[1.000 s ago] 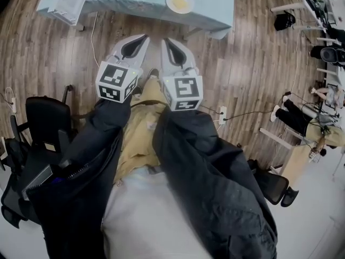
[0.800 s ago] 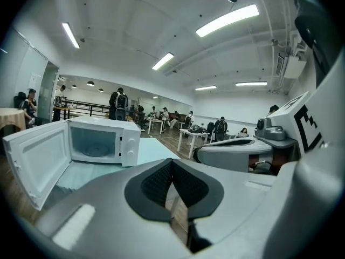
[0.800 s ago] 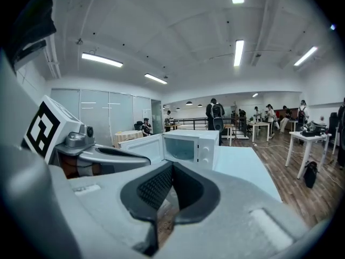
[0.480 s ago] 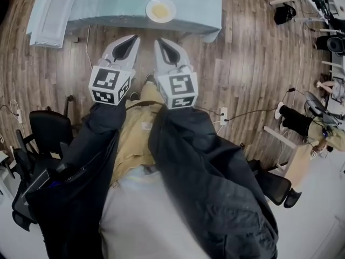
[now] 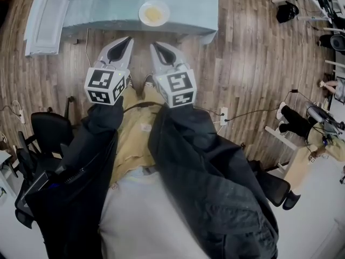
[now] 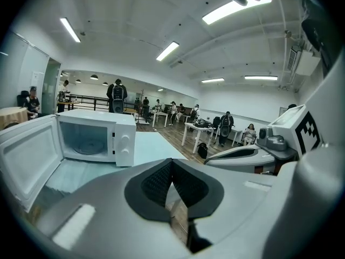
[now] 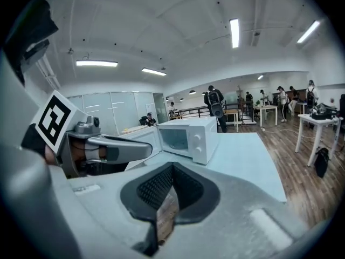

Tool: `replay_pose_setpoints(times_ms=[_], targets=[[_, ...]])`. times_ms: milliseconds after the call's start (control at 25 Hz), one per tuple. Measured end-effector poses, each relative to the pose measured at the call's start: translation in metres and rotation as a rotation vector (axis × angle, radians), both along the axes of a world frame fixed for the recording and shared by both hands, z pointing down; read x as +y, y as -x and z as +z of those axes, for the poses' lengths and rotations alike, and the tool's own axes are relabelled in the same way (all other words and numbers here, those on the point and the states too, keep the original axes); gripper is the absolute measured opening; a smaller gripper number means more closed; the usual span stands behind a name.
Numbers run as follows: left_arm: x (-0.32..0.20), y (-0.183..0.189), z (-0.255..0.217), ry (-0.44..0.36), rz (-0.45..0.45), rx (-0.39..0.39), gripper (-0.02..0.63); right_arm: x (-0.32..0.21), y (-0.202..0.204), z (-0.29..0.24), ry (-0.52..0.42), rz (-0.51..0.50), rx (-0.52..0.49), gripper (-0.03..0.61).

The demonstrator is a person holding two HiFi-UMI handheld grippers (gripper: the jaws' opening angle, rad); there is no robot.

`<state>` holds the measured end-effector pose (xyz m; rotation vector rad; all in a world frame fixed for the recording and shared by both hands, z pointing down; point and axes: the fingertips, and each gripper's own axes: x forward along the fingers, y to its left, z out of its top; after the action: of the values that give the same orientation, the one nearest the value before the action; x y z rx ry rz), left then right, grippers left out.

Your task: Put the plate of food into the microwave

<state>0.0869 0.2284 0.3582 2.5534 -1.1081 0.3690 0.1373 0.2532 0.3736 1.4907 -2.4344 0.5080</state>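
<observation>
A white plate of yellow food sits near the front edge of a table with a pale blue cover. Left of it stands a white microwave, its door swung wide open and its cavity empty. My left gripper and right gripper hover side by side over the wooden floor, just short of the table edge and below the plate. Both are shut with nothing between the jaws. In the gripper views the jaws hide the plate. The microwave also shows in the right gripper view.
A black office chair stands at my left. A power strip with a cable lies on the floor to the right. White tables and gear line the right side. Several people stand far back in the room.
Both grippers have advanced toward the table. The plate and table edge have slid lower in the head view, closer to the jaw tips. Both jaws stayed shut.
</observation>
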Motion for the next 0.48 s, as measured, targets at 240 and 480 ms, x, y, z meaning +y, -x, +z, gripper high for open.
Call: replay_pose_setpoints(times_ms=[240,480], targets=[[-0.023,0.003,0.016,0.034,0.002,0.026,-0.003,-0.010,0.007,0.022,0.055,-0.028,0.021,-0.003],[-0.068,-0.002,0.009,0.023,0.055,0.060,-0.003,-0.043,0.004,0.026,0.084,0.015,0.055,-0.002]])
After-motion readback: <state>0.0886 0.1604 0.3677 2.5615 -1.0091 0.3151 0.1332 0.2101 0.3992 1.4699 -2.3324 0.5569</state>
